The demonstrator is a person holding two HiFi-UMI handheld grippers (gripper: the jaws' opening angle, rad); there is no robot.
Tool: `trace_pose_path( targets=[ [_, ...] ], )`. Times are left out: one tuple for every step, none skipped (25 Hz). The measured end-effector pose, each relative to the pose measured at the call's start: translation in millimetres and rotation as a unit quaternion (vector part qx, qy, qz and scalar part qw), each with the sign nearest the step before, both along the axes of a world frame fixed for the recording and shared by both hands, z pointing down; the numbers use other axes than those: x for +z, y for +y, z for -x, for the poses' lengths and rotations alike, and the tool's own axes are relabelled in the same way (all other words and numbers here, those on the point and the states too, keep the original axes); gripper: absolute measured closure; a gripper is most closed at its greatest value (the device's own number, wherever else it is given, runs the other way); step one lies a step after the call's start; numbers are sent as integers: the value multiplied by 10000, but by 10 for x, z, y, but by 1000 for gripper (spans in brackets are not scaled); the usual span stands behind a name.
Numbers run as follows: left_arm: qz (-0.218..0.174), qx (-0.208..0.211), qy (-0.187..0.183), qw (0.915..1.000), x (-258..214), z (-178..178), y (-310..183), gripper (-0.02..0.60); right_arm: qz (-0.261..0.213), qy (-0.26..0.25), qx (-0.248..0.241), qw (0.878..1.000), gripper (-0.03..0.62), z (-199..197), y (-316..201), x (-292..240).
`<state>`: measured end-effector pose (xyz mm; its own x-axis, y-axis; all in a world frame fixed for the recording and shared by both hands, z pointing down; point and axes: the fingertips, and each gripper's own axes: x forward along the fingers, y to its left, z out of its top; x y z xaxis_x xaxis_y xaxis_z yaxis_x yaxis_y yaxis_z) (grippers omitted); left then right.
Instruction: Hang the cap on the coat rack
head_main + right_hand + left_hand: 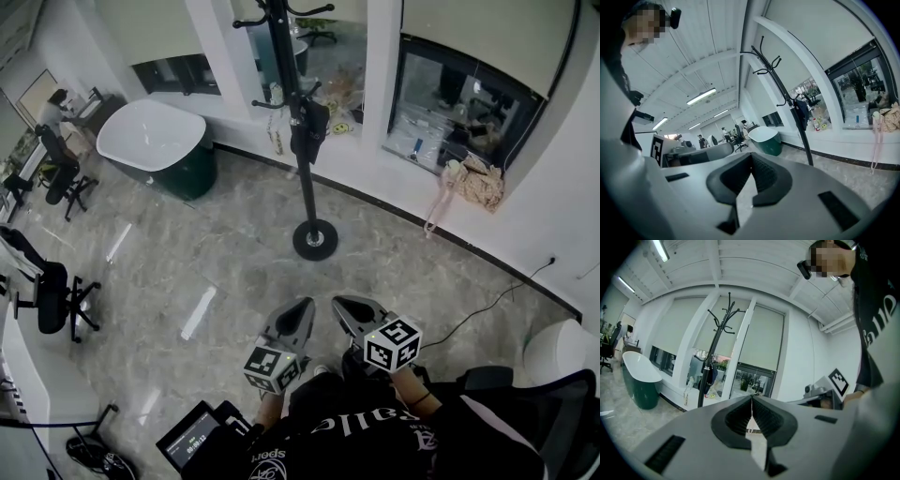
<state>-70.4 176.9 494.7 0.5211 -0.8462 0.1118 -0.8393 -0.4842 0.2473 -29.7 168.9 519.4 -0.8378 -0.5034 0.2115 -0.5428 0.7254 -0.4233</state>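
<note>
Left hand-held gripper [299, 306] and right hand-held gripper [341, 303], lower centre: both pressed together, empty. Rack [305, 192] stands upright straight ahead, upper centre. The dark thing hanging on it is likely the cap [310, 129]. Neither gripper is nearer.

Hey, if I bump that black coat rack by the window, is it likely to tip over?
Probably somewhat tippy: the coat rack is a tall thin pole on one small round base. It looks rigid, so it would likely rock as a whole rather than bend.
</note>
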Motion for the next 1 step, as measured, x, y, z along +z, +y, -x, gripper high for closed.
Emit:
trace_pose_path(
  targets=[
    [-7, -12, -6, 10000, -14, 9, 3, 578, -11, 4, -2, 10000, 579, 3, 0, -13]
  ],
)
